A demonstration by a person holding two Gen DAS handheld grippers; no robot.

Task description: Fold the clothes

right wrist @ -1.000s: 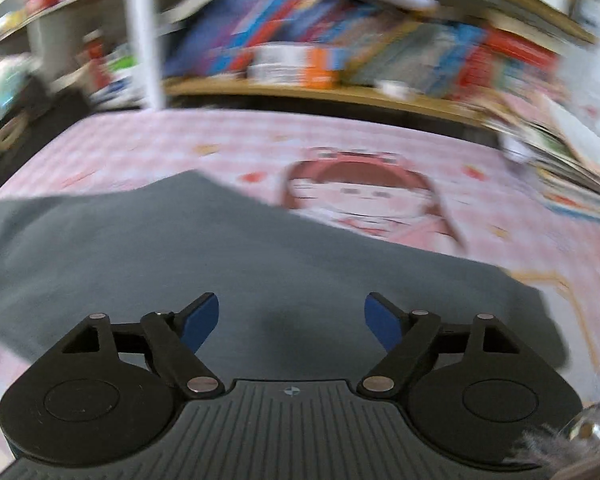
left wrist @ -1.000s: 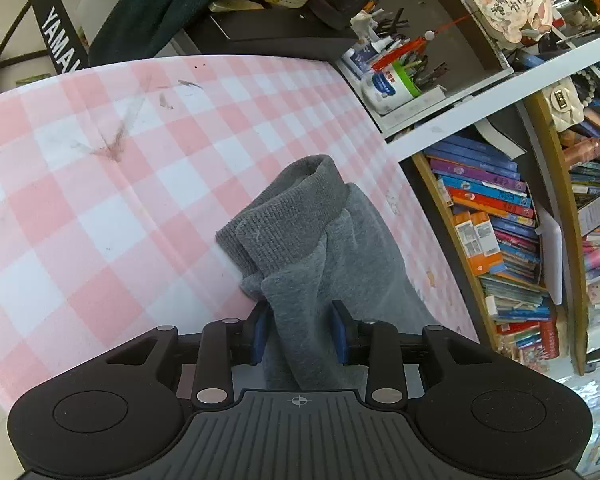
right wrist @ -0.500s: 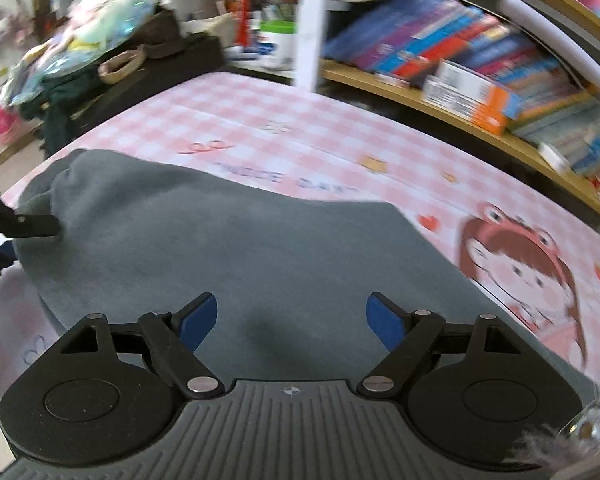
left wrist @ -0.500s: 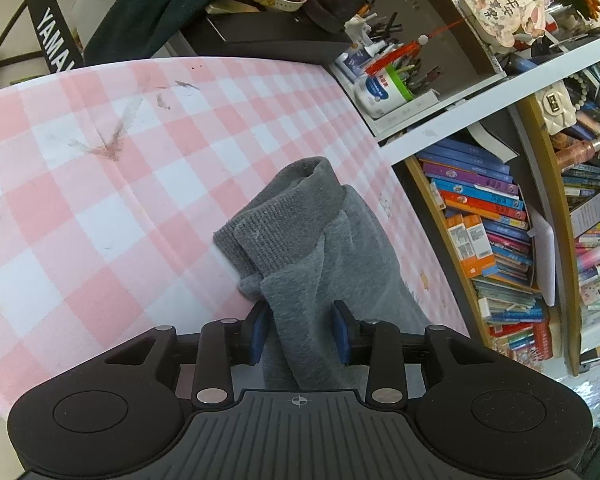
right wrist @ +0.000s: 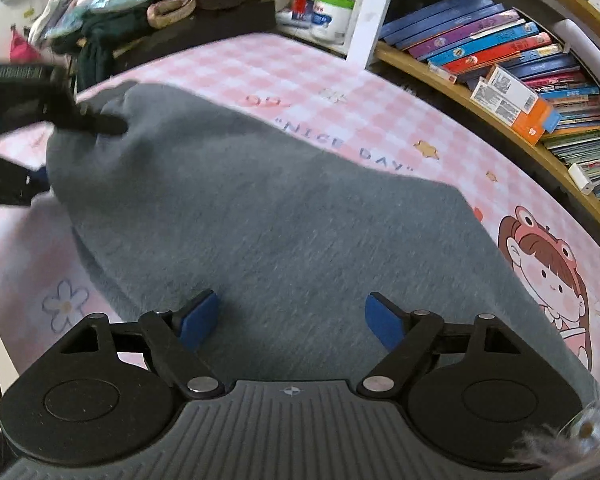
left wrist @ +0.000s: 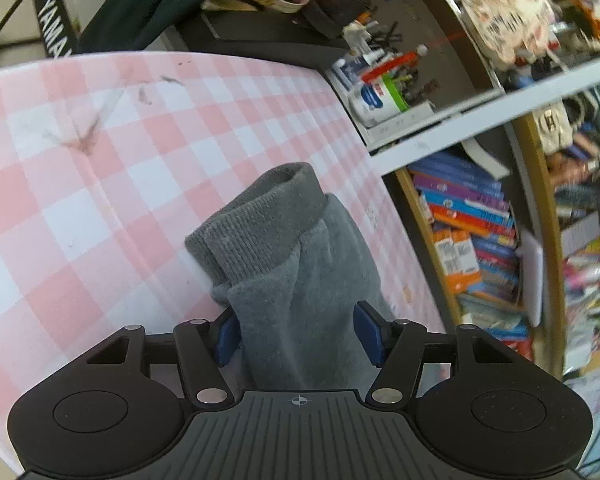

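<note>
Right wrist view: my counter point(right wrist: 400, 128), dressed in pink check with a cartoon girl print, carries the grey garment point(right wrist: 284, 216) spread broad across it. Bookshelf point(right wrist: 512, 60) crammed behind. My right tool point(right wrist: 292, 320) hovers over the fabric, blue pads wide apart, gripping nothing. Over on the left wrist view, my left tool point(left wrist: 296, 332) has its pads parted too, the ribbed cuff point(left wrist: 260, 220) end of the garment lying loose between them.

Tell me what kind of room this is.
Probably a lived-in home study or child's room: crowded bookshelves, a pen holder on a cluttered desk, and a pink checked cartoon tablecloth under the grey garment.
</note>
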